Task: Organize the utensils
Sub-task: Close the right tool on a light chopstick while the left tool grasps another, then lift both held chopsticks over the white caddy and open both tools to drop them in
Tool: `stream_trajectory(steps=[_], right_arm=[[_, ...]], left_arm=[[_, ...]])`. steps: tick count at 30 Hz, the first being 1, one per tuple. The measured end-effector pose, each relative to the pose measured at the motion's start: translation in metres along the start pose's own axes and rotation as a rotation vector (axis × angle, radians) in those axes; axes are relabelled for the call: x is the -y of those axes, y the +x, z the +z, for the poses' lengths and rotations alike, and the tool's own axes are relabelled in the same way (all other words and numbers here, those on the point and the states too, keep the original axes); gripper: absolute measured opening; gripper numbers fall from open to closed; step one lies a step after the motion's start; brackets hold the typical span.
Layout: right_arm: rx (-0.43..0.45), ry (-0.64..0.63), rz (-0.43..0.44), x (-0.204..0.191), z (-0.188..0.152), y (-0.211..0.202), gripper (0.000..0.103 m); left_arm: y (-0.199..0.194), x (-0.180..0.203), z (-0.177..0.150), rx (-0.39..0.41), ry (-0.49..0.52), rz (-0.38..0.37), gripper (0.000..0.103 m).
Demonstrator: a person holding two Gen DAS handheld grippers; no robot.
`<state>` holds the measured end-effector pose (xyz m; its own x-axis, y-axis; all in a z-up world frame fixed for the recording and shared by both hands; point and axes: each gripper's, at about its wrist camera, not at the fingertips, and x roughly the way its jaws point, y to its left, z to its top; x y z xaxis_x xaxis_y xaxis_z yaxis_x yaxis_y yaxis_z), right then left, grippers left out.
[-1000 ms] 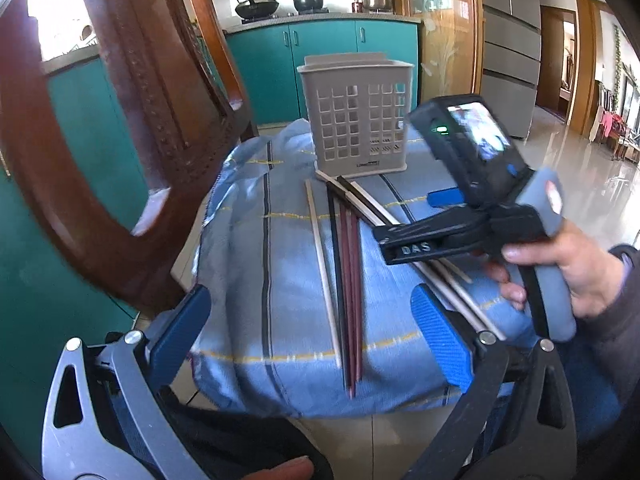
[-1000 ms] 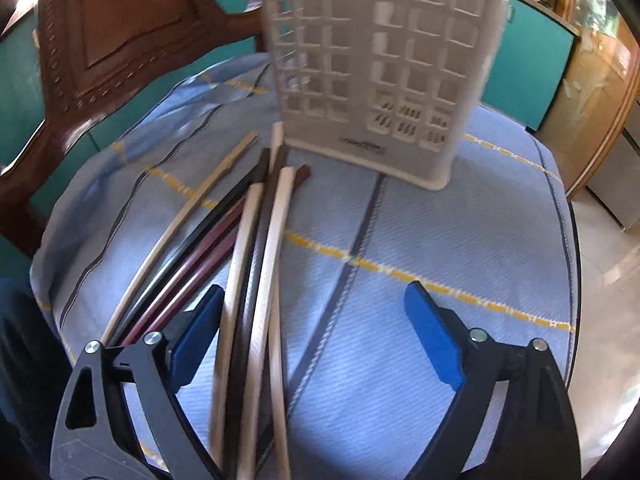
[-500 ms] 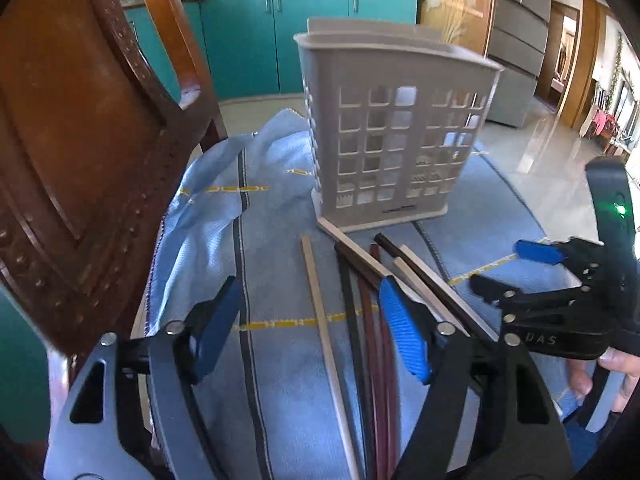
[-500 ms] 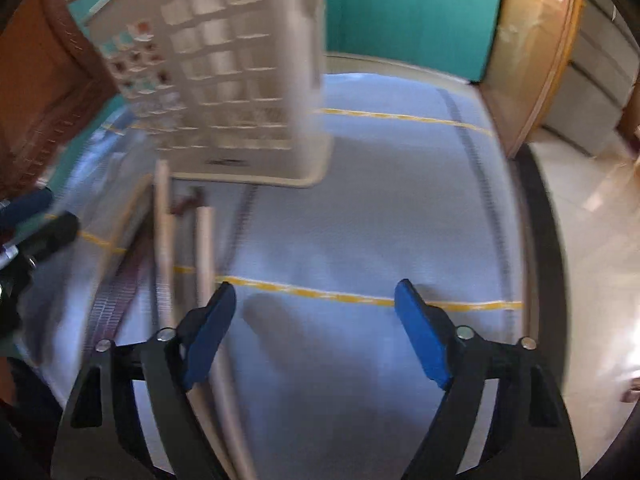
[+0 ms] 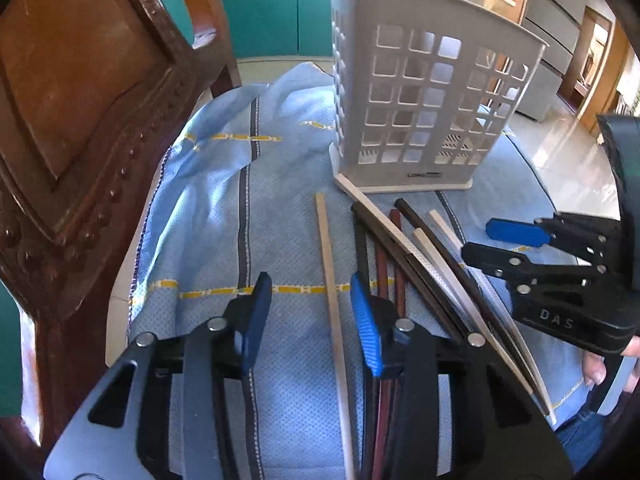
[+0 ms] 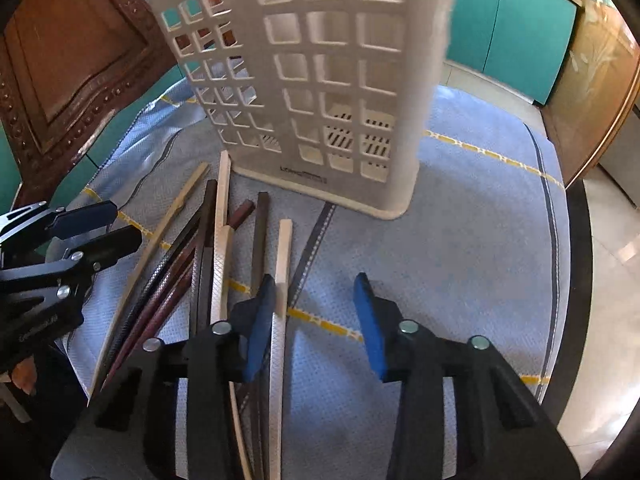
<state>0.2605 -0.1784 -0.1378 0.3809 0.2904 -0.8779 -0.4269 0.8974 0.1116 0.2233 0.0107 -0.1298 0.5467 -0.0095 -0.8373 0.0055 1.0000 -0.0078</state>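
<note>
Since half a second ago we have swung our right gripper [image 6: 316,320] back over the chopsticks, and our left gripper [image 5: 310,320] has pushed forward and narrowed its gap. Both pairs of blue-padded fingers are spread and hold nothing. Between the left fingers lies one pale wooden chopstick [image 5: 330,276], apart from the rest. On the right, a pale flat chopstick [image 6: 282,264] lies just beside the left pad [image 6: 260,320], seemingly touching it.

Further out, the bundle of dark brown, reddish and pale chopsticks [image 5: 404,256] fans across the blue striped cloth [image 5: 208,208] that covers the bench, their far ends pointing at the holder, one pale stick touching its base.

We judge the risks to be these: the right fingers sit off-centre, so closing may nudge the flat stick aside instead of pinching it; sticks lie crossed and overlapping, so lifting one could drag its neighbours; and the two grippers are near each other and could collide.

Toward the bench's far edge stands the beige plastic lattice utensil holder [image 5: 420,92], upright. Through its openings we see only its slotted floor; no utensil is in it yet. A carved brown wooden chair back [image 5: 80,100] rises along the left edge.
</note>
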Motion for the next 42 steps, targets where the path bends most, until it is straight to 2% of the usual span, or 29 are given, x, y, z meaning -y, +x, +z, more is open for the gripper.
stream_trajectory(steps=[3,8,10,14,17,22,23,24,25,26,29,36,42], right_arm=[[-0.001,-0.012,-0.011,-0.003,-0.002,0.000,0.040],[0.001,-0.085,-0.088,-0.021,-0.014,-0.004,0.039],[0.005,-0.086,-0.074,-0.024,-0.014,-0.003,0.039],[0.017,-0.094,-0.071,-0.030,-0.015,-0.007,0.039],[0.013,-0.098,-0.070,-0.033,-0.017,-0.008,0.039],[0.004,-0.109,-0.086,-0.035,-0.018,-0.004,0.039],[0.005,-0.111,-0.084,-0.038,-0.016,-0.001,0.037],[0.007,-0.108,-0.073,-0.039,-0.014,0.001,0.021],[0.006,-0.103,-0.062,-0.038,-0.014,0.001,0.011],[0.003,-0.092,-0.049,-0.037,-0.013,0.001,0.007],[0.002,-0.061,-0.039,-0.030,-0.013,0.000,0.007],[0.039,-0.001,-0.044,-0.006,-0.014,-0.021,0.006],[0.012,0.035,-0.041,0.001,-0.014,-0.014,0.006]], left_arm=[[0.005,0.003,0.000,-0.015,-0.005,0.010,0.042],[0.013,0.009,0.007,-0.036,-0.013,0.029,0.042],[0.014,0.008,0.010,-0.035,-0.037,0.029,0.042],[0.018,0.000,0.018,-0.027,-0.083,0.027,0.035],[0.028,-0.004,0.019,-0.056,-0.094,0.035,0.028],[0.039,-0.005,0.016,-0.083,-0.100,0.019,0.024],[0.041,-0.005,0.014,-0.088,-0.100,0.019,0.020],[0.043,-0.004,0.013,-0.091,-0.097,0.016,0.017],[0.044,-0.004,0.012,-0.091,-0.095,0.012,0.016],[0.044,-0.004,0.012,-0.089,-0.091,0.011,0.013],[0.044,-0.004,0.009,-0.089,-0.088,-0.011,0.007],[0.017,-0.009,-0.008,-0.058,-0.075,-0.053,0.007],[0.015,-0.020,-0.009,-0.059,-0.067,-0.085,0.007]])
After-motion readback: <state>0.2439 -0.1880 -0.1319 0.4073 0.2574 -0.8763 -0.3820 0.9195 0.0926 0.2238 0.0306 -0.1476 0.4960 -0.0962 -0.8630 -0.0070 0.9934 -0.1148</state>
